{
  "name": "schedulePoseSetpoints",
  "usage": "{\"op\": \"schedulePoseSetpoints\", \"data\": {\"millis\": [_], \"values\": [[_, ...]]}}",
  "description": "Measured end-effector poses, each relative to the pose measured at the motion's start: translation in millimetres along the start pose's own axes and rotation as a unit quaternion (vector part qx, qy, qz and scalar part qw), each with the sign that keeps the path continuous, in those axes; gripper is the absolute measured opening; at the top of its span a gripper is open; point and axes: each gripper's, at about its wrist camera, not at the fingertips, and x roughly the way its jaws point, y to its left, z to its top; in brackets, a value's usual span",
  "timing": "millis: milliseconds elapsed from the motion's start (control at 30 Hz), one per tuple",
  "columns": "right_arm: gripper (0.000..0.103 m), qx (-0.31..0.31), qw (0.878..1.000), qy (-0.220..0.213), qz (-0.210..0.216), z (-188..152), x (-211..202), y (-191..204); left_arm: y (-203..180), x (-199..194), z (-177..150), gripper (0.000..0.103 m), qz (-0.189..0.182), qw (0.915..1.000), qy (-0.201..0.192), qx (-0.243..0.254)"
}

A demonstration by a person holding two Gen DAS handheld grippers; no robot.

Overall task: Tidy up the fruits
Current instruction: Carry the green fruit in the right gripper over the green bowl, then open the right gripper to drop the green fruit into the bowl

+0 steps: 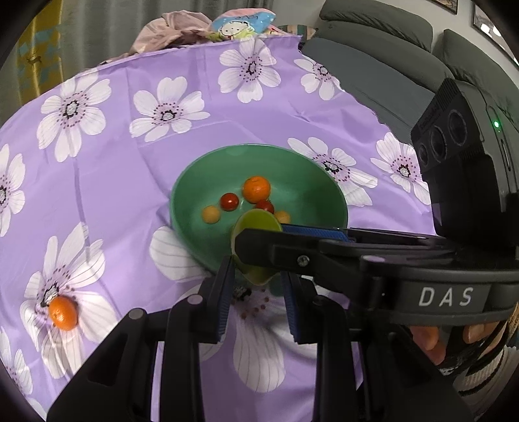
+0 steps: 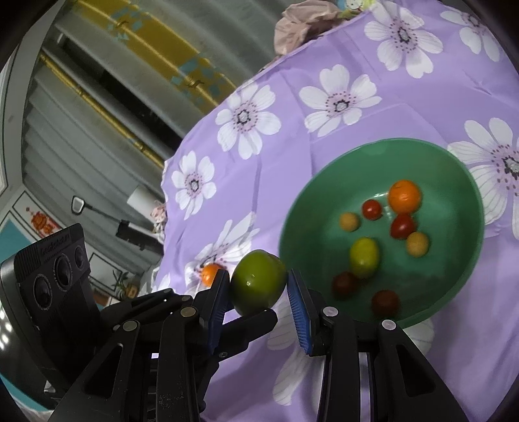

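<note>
A green bowl (image 1: pixel 311 181) (image 2: pixel 454 181) sits on the purple flowered cloth and holds an orange (image 1: pixel 256 188) (image 2: pixel 404 196), red cherry tomatoes (image 1: pixel 229 201) (image 2: pixel 372 209), small yellow fruits (image 1: pixel 211 214) (image 2: pixel 349 221) and a yellow-green fruit (image 2: pixel 364 257). My right gripper (image 1: pixel 256 242) (image 2: pixel 259 287) holds a green fruit (image 1: pixel 259 224) (image 2: pixel 258 283) just over the bowl's near rim. My left gripper (image 1: pixel 258 300) is open and empty, just below the right one. A loose orange (image 1: pixel 63 313) (image 2: pixel 210 273) lies on the cloth at the left.
A grey sofa (image 1: pixel 382 65) stands beyond the table's right edge. Crumpled clothes (image 1: pixel 175 29) lie at the far edge. The cloth (image 1: pixel 146 168) drops off at the left in the right wrist view, with room furniture beyond.
</note>
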Motion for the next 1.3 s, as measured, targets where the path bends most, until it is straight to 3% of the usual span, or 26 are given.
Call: {"op": "schedulePoseSetpoints", "data": {"millis": [600, 1300], "values": [[0.039, 0.027, 0.999, -0.001, -0.029, 11.6, 2.5, -42.0, -5.8, 43.8, 17.6, 0.028, -0.031, 0.9993, 0.023, -0.002], [0.039, -0.001, 0.998, 0.004, -0.064, 13.9, 6.6, -34.3, 0.3, 47.7, 18.3, 0.028, -0.045, 0.9987, 0.021, -0.014]]}}
